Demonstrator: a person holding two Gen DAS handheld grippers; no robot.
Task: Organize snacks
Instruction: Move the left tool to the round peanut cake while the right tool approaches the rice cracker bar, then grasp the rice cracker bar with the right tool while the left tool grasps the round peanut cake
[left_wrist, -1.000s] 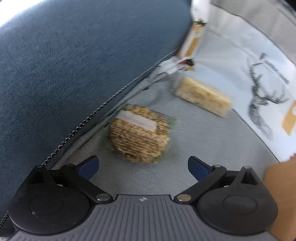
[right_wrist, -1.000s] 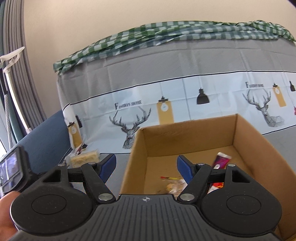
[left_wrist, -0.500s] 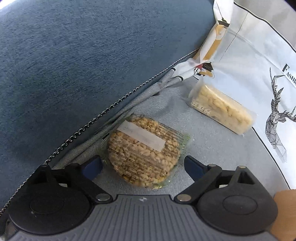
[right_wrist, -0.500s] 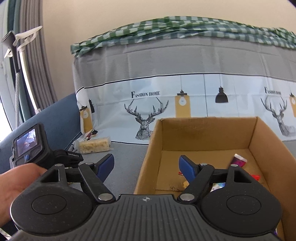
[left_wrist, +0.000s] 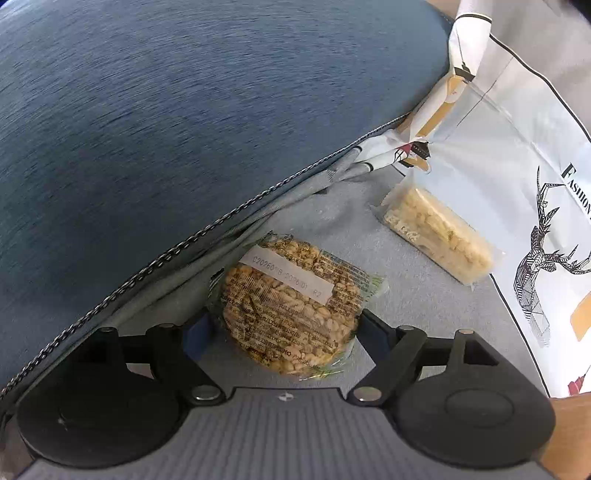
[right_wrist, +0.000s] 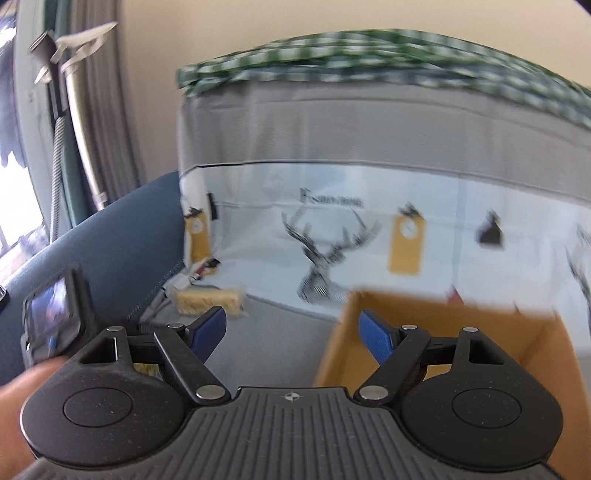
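Observation:
A round puffed-grain cake (left_wrist: 291, 302) in clear wrap lies on the grey seat cover (left_wrist: 424, 306), tight against the blue cushion. My left gripper (left_wrist: 284, 332) points down over it with a blue pad on each side. Its jaws are closing, and the pads stand at the wrapper's edges without a clear squeeze. A pale rectangular crispy bar (left_wrist: 439, 236) lies farther back, also visible as the bar (right_wrist: 207, 301) in the blurred right wrist view. My right gripper (right_wrist: 291, 328) is open and holds nothing, hovering left of the cardboard box (right_wrist: 443, 314).
A blue sofa cushion (left_wrist: 184, 129) with a chain-like zipper borders the snacks on the left. A deer-print cloth (left_wrist: 535, 184) covers the backrest. A box corner (left_wrist: 569, 424) shows at lower right. A person's hand (right_wrist: 22, 406) and the left gripper's camera (right_wrist: 51, 314) are at the left.
My left gripper came down over the round cake and its pads narrowed from wide apart to the wrapper's sides. My right gripper swung left and up, away from above the box.

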